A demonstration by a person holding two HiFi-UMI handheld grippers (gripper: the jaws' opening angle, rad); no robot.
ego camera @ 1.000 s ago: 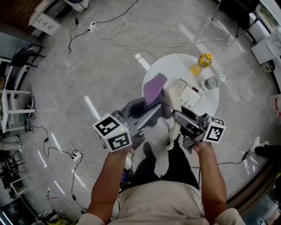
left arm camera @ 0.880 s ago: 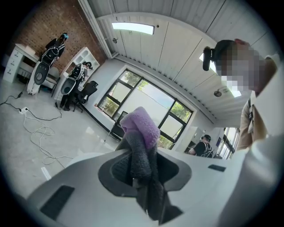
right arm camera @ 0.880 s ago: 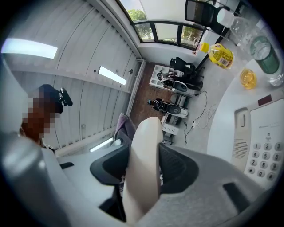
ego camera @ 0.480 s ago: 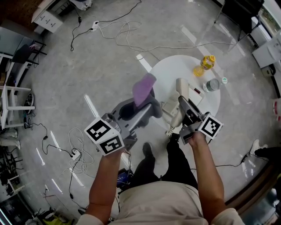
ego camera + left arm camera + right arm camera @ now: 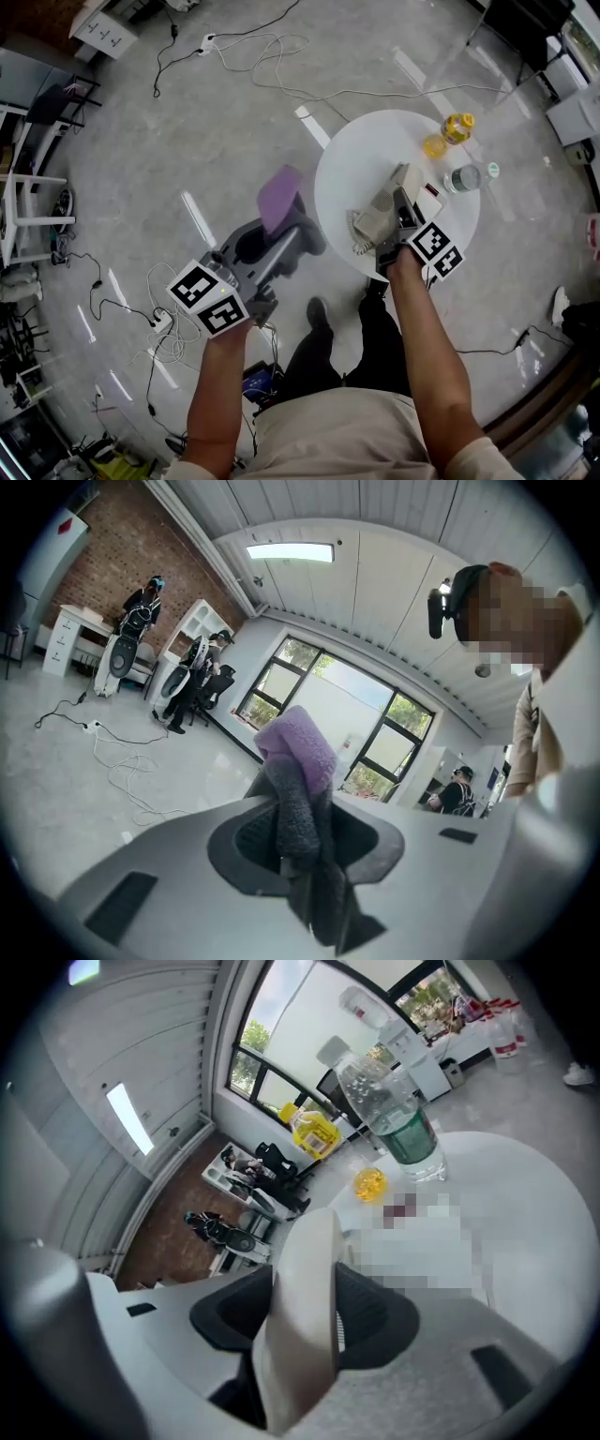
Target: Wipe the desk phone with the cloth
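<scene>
Your left gripper (image 5: 287, 231) clamps the cloth (image 5: 279, 195), soft and limp, beside the bench (image 5: 347, 155). Right gripper (image 5: 403, 210) grips the handset (image 5: 302, 1297) mid-length over the phone (image 5: 372, 218). Looks light, rigid, slick and corded, so hold firm.

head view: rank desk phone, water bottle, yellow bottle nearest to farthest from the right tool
1. desk phone, just ahead of the right tool, which grips its handset
2. water bottle, right side of the table
3. yellow bottle, at the far edge
</scene>
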